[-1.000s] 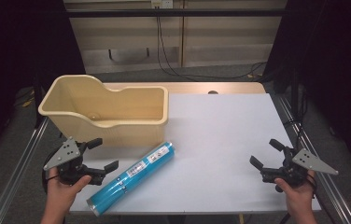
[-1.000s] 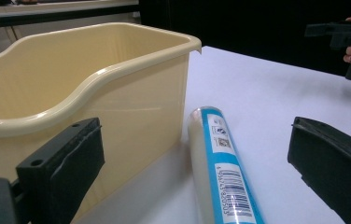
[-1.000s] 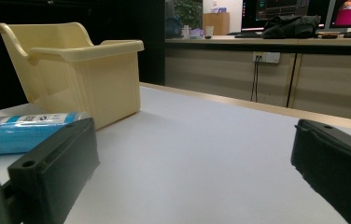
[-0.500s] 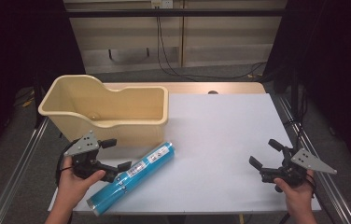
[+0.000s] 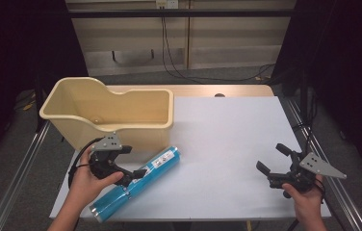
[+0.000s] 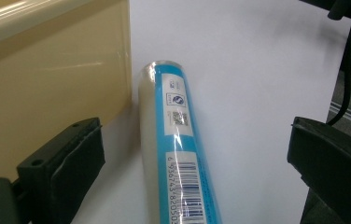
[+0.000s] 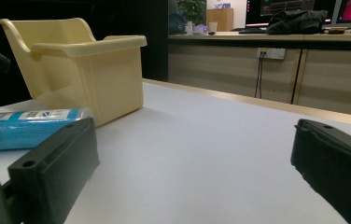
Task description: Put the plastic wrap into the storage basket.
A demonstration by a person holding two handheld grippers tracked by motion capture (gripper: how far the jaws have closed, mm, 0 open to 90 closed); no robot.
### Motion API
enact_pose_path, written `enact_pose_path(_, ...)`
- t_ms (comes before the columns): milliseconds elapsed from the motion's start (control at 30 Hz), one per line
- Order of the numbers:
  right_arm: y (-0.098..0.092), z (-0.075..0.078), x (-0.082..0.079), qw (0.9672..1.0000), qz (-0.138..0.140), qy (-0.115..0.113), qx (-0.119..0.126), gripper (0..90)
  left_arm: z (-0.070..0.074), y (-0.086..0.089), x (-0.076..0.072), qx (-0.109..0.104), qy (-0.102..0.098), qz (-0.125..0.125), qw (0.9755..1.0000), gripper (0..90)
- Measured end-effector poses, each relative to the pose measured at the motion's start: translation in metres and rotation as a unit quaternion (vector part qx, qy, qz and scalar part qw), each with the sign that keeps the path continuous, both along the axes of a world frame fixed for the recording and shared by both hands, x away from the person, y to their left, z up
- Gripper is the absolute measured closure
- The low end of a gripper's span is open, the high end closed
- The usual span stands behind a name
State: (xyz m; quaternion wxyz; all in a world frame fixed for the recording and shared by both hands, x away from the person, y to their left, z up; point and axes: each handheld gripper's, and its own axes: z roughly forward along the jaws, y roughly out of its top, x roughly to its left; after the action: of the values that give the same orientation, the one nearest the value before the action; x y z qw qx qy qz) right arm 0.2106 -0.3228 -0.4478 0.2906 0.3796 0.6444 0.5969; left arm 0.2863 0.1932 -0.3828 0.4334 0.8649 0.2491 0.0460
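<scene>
Blue roll [image 5: 136, 180] lies between wide left tongs [image 5: 130, 162], beside the bin [image 5: 111, 115]; right tongs [image 5: 274, 161] wide.

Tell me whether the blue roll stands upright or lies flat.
Flat: the blue roll lies lengthwise on the white table, between the open left gripper's jaws.

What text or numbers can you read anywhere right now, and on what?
"6 936743 8205": the digits under the barcode on the blue roll, as best they read; the row runs off the picture's edge, so the rest is cut off.
Small logo, square code and fine print on the roll's white label strip: too small and blurred to read.
Cream bin, left gripper, right gripper: no text seen.
Far monitors: too blurred to read.
</scene>
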Motion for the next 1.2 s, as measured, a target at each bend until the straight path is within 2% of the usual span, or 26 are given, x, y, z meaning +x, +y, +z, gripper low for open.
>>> enact_pose_path(100,0.000,0.000,0.000,1.0000,0.000,0.000,0.001,0.4,0.000,-0.003,0.002,0.008,0.009,-0.004,0.9999,3.6)
enact_pose_path(133,0.000,0.000,0.000,1.0000,0.000,0.001,0.002,0.3,-0.001,-0.006,0.003,0.018,0.014,-0.005,0.9997,3.7)
enact_pose_path(167,0.000,0.000,0.000,1.0000,0.000,0.001,0.002,0.3,-0.001,-0.006,0.003,0.018,0.014,-0.005,0.9997,3.7)
enact_pose_path(200,0.000,0.000,0.000,1.0000,0.002,0.000,0.000,0.3,-0.003,-0.008,0.005,0.032,0.021,-0.005,0.9993,3.6)
enact_pose_path(233,0.000,0.000,0.000,1.0000,0.002,0.000,0.000,0.3,-0.003,-0.008,0.005,0.032,0.021,-0.005,0.9993,3.6)
enact_pose_path(267,0.000,0.000,0.000,1.0000,0.002,0.000,0.001,0.3,-0.004,-0.011,0.006,0.047,0.027,-0.004,0.9985,3.7)
enact_pose_path(467,0.000,-0.001,0.001,1.0000,0.002,0.001,0.000,0.3,-0.006,-0.018,0.008,0.072,0.046,-0.012,0.9963,3.6)
enact_pose_path(567,0.000,-0.001,0.001,1.0000,0.003,0.001,0.001,0.4,-0.009,-0.022,0.009,0.092,0.061,-0.020,0.9937,3.4)
enact_pose_path(600,0.001,-0.001,0.001,1.0000,0.003,0.001,0.001,0.4,-0.011,-0.026,0.009,0.104,0.071,-0.024,0.9917,3.3)
enact_pose_path(700,0.001,-0.001,0.001,1.0000,0.003,0.002,0.001,0.4,-0.013,-0.029,0.010,0.112,0.084,-0.020,0.9900,3.3)
enact_pose_path(733,0.001,-0.001,0.001,1.0000,0.005,0.002,-0.001,0.4,-0.015,-0.032,0.011,0.132,0.096,-0.021,0.9864,3.3)
enact_pose_path(767,0.001,-0.001,0.001,1.0000,0.005,0.002,-0.001,0.4,-0.015,-0.032,0.011,0.132,0.096,-0.021,0.9864,3.3)
enact_pose_path(833,0.001,-0.001,0.001,1.0000,0.006,0.002,0.000,0.4,-0.018,-0.035,0.012,0.149,0.111,-0.020,0.9824,3.3)
enact_pose_path(900,0.001,-0.001,0.001,1.0000,0.006,0.001,-0.001,0.4,-0.022,-0.039,0.014,0.166,0.134,-0.023,0.9768,3.5)
enact_pose_path(933,0.001,-0.001,0.001,1.0000,0.005,0.001,0.000,0.4,-0.024,-0.042,0.016,0.179,0.146,-0.023,0.9728,4.2)
enact_pose_path(967,0.001,-0.001,0.001,1.0000,0.005,0.002,0.000,0.5,-0.025,-0.042,0.017,0.187,0.144,-0.032,0.9713,5.3)
enact_pose_path(1000,0.001,-0.001,0.001,1.0000,0.005,0.002,0.000,0.5,-0.025,-0.042,0.017,0.187,0.144,-0.032,0.9713,6.7)
enact_pose_path(1067,0.001,-0.001,0.001,1.0000,0.005,0.001,0.000,0.5,-0.027,-0.044,0.018,0.194,0.151,-0.037,0.9687,6.8)
enact_pose_path(1100,0.001,-0.001,0.001,1.0000,0.006,0.001,-0.001,0.5,-0.028,-0.046,0.018,0.208,0.153,-0.041,0.9653,6.8)
enact_pose_path(1133,0.001,-0.001,0.001,1.0000,0.006,0.001,-0.001,0.5,-0.028,-0.046,0.018,0.208,0.153,-0.041,0.9653,6.8)
enact_pose_path(1200,0.001,-0.001,0.002,1.0000,0.006,0.002,-0.002,0.5,-0.031,-0.048,0.019,0.218,0.156,-0.042,0.9626,7.5)
